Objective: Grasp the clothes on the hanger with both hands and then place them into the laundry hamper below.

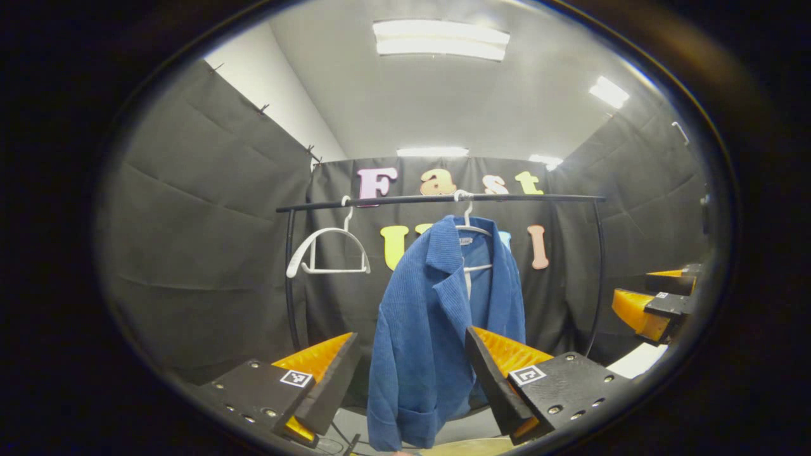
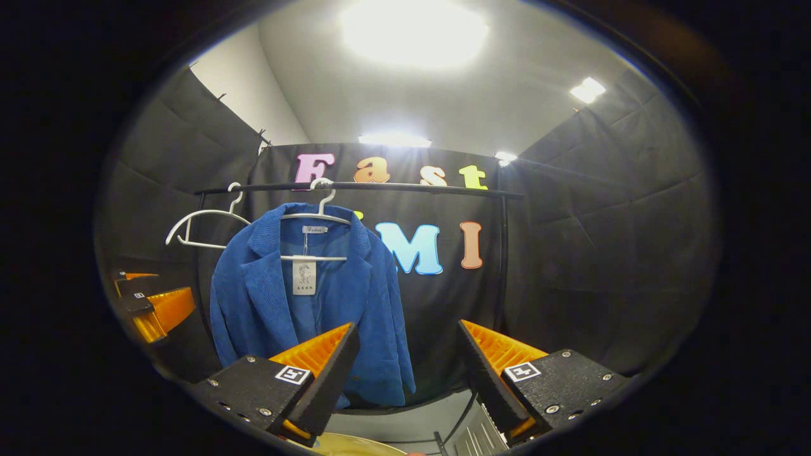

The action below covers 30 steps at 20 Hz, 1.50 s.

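Booth walled in black cloth (image 1: 209, 209), lit by ceiling panels (image 1: 440, 39). Blue jacket (image 1: 437, 329) hanging from white hanger (image 1: 467, 218) on black rail (image 1: 437, 200). Left gripper (image 1: 412, 380) and right gripper (image 2: 405, 373) spread wide, holding nothing.

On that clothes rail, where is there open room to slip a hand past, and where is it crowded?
Open: the rail between the blue jacket and its right-hand post, with only the booth's wall behind. Crowded: the left end, where an empty white hanger hangs close beside the jacket's hanger. Both the left claw and the right claw are open, short of the jacket.
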{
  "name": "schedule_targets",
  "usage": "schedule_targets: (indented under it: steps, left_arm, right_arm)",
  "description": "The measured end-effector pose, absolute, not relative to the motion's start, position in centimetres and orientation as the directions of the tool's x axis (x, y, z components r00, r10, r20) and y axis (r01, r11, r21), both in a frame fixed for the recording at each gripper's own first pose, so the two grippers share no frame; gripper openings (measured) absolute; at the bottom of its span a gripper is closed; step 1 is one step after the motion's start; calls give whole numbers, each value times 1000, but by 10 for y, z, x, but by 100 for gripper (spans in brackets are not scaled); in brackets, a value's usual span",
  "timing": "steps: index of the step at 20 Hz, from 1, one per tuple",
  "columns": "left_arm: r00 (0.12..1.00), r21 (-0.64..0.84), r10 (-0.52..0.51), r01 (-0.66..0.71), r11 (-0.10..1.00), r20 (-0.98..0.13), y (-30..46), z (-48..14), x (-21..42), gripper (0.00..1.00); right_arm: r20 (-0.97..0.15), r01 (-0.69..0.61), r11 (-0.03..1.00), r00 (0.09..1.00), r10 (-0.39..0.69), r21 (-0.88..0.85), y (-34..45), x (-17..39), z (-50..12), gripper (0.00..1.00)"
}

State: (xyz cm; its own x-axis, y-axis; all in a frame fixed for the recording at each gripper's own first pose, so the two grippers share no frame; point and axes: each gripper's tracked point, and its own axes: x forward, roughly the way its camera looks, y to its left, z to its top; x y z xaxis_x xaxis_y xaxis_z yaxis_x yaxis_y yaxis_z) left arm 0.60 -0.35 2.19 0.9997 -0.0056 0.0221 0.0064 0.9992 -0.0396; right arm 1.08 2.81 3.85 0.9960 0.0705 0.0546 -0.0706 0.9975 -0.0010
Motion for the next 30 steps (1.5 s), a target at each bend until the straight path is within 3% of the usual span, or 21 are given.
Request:
schedule_targets:
  steps: [10,11,15,16,18,21,22,25,28,30]
  left_arm:
    - [999,-3,31,-31,1000,41,-38,49,52,100]
    - [999,-8,31,-30,1000,43,-43,51,58,96]
    - [998,-1,41,-41,999,47,-60,57,90,100]
    - [998,6,44,-44,999,44,-65,56,99,95]
    - [998,12,51,-51,999,33,-74,52,117,95]
    - [995,4,96,-97,995,31,-77,46,135,100]
    - [993,2,110,-110,994,31,-78,44,141,96]
    - [988,14,151,-151,988,17,-79,36,161,100]
    - [980,23,199,-198,980,-2,-76,24,176,96]
    - [973,29,232,-232,972,-17,-70,16,184,100]
  right_arm:
    - [127,-205,978,972,197,49,55,79,80,95]
    - [129,-218,975,969,210,51,59,86,81,93]
    - [129,-270,962,957,261,52,68,117,83,93]
    - [126,-281,958,954,272,57,70,125,82,93]
    - [117,-304,950,948,295,67,74,141,80,93]
    - [110,-343,936,936,334,80,79,165,75,95]
    - [109,-358,930,931,348,85,83,172,73,95]
    - [103,-405,907,913,394,113,94,194,66,95]
    - [98,-448,882,894,437,146,106,214,59,95]
    - [93,-476,864,880,466,163,115,227,56,95]
